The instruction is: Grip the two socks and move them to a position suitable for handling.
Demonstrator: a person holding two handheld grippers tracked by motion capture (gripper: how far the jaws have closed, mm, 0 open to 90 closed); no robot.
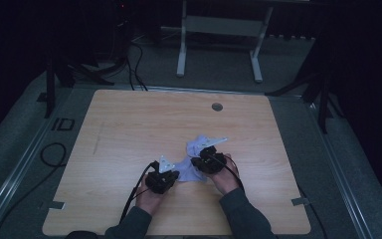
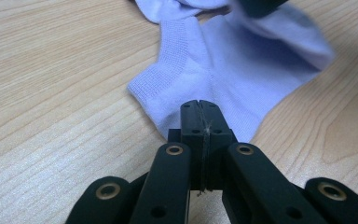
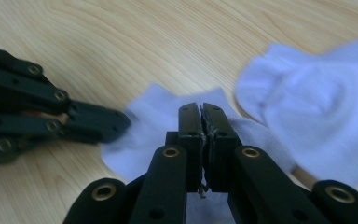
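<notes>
Fingers (image 2: 190, 122) of left gripper (image 2: 199, 112) pressed together, no gap; tips sit at near edge of lilac sock (image 2: 242, 70); whether fabric pinched, cannot tell. Right gripper (image 3: 201, 114) jaws likewise closed, tips over sock fabric; grip on it not confirmable. High view: both grippers low over sock near table (image 1: 129, 124) centre, left gripper (image 1: 161, 178) at one end, right gripper (image 1: 208, 162) at other. Judgement: ends taken apart to spread or fold sock flat. Second pale bundle (image 3: 317, 116) beside it, likely other sock. Containers: none on table.

sock (image 2: 242, 60) – knitted cloth, matt | table (image 2: 51, 93) – smooth wood grain | tongs (image 2: 199, 121) – black plastic
</notes>
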